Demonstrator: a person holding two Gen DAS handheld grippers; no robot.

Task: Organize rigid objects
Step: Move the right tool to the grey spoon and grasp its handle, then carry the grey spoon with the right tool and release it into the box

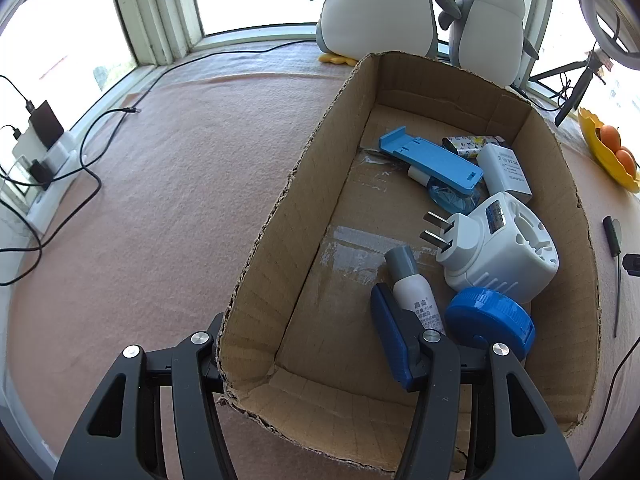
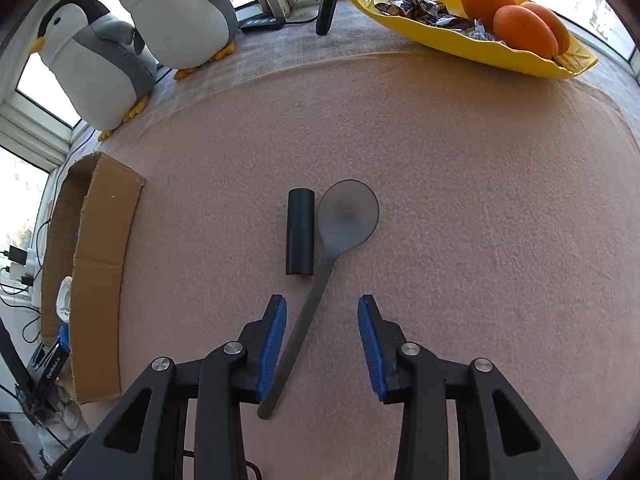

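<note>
My right gripper [image 2: 322, 340] hangs over spoon [image 2: 334, 236] on pink cloth [image 2: 460, 200], jaws apart, handle between pads, seemingly brushing left pad [image 2: 274, 340], not pinched. Black cylinder [image 2: 299, 232] lies just beside bowl. Risk: thin flat handle skids or tips when pads close; spoon may nudge cylinder rolling. My left gripper [image 1: 316, 364] straddles cardboard box [image 1: 304, 168] near wall, narrow setting; grip on wall likely, contact hidden. Box may shift during drop.

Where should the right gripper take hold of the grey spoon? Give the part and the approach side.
Grip the spoon by its flat handle, from above, right gripper pads closing across the narrow width. The handle already lies between the open jaws; the wide bowl sits beside the black cylinder, leaving less room there.
</note>
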